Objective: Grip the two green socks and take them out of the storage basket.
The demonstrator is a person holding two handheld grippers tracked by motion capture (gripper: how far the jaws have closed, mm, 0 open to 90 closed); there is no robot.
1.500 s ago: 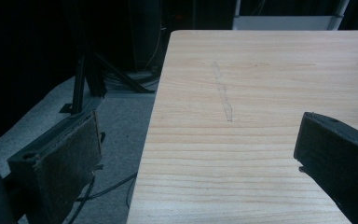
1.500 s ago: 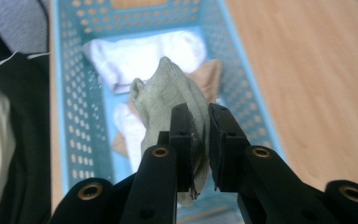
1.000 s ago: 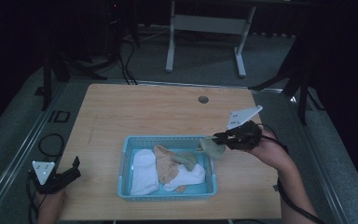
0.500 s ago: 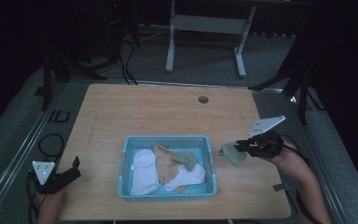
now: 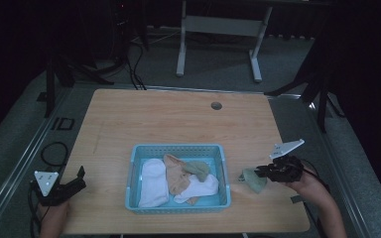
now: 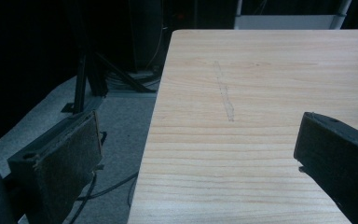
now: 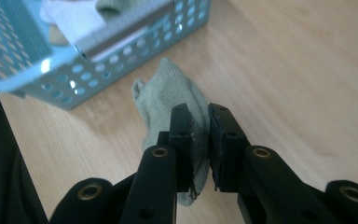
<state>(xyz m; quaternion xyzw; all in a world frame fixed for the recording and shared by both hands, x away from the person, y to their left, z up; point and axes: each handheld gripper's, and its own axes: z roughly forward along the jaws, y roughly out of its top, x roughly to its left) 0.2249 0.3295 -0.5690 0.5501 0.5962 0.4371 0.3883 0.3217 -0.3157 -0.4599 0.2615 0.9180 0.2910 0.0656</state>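
Note:
A pale green sock [image 5: 253,179] [image 7: 168,100] lies against the wooden table [image 5: 178,124] just right of the blue basket [image 5: 178,148], pinched by my right gripper [image 5: 264,171] [image 7: 199,114], whose jaws are shut on its cloth. The basket [image 7: 23,70] holds a white sock [image 5: 153,181], a tan sock [image 5: 176,174] and another green sock [image 5: 197,168]. My left gripper [image 5: 79,177] [image 6: 191,154] hovers at the table's front left corner, open, with nothing between its jaws.
A round cable hole [image 5: 216,105] sits near the table's far edge. Beyond the table stands a white frame [image 5: 218,25] on grey floor. Cables [image 5: 54,148] lie on the floor at the left.
My right gripper has carried the green sock from over the basket's right rim rightward and down to the tabletop beside the basket. The left gripper has stayed put.

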